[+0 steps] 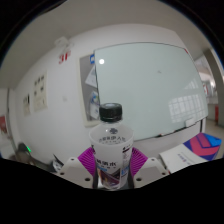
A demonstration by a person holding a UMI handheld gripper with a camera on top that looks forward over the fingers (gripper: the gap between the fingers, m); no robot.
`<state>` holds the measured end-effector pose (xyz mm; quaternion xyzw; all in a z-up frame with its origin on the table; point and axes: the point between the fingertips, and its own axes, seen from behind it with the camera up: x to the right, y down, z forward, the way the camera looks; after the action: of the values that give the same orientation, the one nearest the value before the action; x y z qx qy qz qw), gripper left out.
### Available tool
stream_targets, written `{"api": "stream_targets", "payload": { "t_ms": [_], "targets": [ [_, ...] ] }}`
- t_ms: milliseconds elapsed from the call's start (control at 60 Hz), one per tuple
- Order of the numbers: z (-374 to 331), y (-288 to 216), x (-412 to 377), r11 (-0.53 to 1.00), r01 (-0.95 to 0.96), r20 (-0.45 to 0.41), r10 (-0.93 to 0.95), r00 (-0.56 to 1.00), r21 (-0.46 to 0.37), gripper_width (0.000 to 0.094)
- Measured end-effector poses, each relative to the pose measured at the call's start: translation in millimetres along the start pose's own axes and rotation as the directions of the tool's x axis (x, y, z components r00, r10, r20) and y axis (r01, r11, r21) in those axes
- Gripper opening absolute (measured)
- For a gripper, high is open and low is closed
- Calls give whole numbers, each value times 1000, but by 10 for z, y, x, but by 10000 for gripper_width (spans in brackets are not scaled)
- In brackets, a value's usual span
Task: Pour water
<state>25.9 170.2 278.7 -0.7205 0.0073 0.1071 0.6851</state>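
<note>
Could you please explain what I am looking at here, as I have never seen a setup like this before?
This single picture comes from a wide-angle camera riding on a handheld two-finger tool that a person carries; there is no robot arm. Its fingers, with purple pads, show at the bottom. Between them stands a clear plastic water bottle with a black cap, upright and gripped from both sides. Behind it is a whiteboard on the wall. A blue and pink box lies on the table to the side.

We see the bottle [110,145] filling the gap between our gripper [110,168] fingers at twelve o'clock. Open room lies beyond, toward the whiteboard [150,85]; a box [200,150] sits at three o'clock.
</note>
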Motion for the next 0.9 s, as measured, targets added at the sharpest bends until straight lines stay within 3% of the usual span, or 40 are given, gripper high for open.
{"api": "stream_targets", "payload": {
  "t_ms": [133, 317, 483, 550, 700, 783, 817, 900],
  "targets": [
    [24, 722, 484, 982, 145, -81, -156, 984, -123, 383],
    [39, 1563, 638, 948, 188, -63, -210, 976, -256, 387],
    [4, 2027, 841, 934, 175, -78, -208, 975, -312, 403],
    [-3, 1983, 843, 943, 170, -83, -201, 976, -287, 397],
    [-15, 2025, 869, 941, 144, -92, -180, 979, -307, 583],
    [-73, 2128, 877, 919, 112, -99, -160, 982, -377, 864],
    [-106, 2128, 891, 915, 97, -110, -151, 982, -392, 816],
    [-218, 1994, 921, 921, 98, -149, -165, 975, -377, 852]
  ]
}}
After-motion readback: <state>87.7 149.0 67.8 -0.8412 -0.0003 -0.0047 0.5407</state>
